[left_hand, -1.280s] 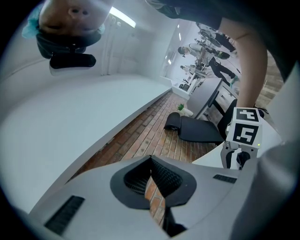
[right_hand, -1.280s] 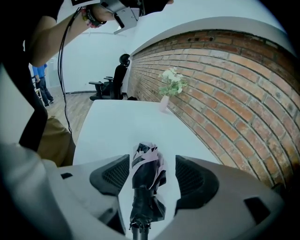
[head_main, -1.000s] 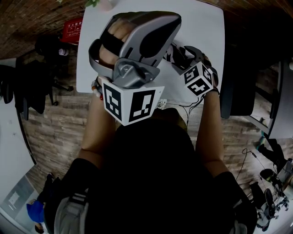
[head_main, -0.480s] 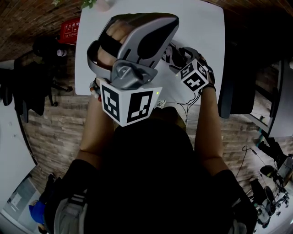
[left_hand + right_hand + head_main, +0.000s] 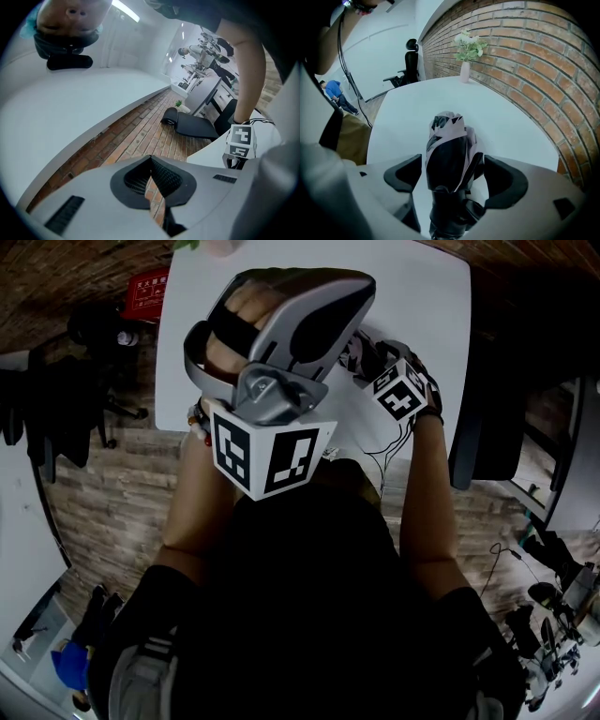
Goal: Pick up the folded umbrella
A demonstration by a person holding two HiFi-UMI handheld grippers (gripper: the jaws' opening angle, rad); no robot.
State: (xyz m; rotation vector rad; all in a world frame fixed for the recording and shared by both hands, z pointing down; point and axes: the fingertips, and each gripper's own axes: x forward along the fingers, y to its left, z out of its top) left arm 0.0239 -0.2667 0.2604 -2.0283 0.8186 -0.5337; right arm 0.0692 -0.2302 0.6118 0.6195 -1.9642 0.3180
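The folded umbrella (image 5: 449,154), black with pale lilac folds, lies on the white table (image 5: 408,108), its dark handle end nearest the camera. My right gripper (image 5: 454,177) points steeply down over it, one jaw on each side of the umbrella. Its jaws are opening, and the pads (image 5: 404,172) stand clear of the fabric. In the head view its marker cube (image 5: 403,395) sits over the table's near part. My left gripper (image 5: 151,161) is held level off the table, its pads meeting at the tips with nothing between them.
A white vase of flowers (image 5: 465,70) stands at the table's far edge by the brick wall (image 5: 534,61). A black office chair (image 5: 410,65) is beyond the table, another chair (image 5: 487,409) is at its right, and a red box (image 5: 148,292) lies on the floor to its left.
My right hand has sunk toward the table, its marker cube looking smaller and a little farther off. The left gripper has stayed almost where it was.
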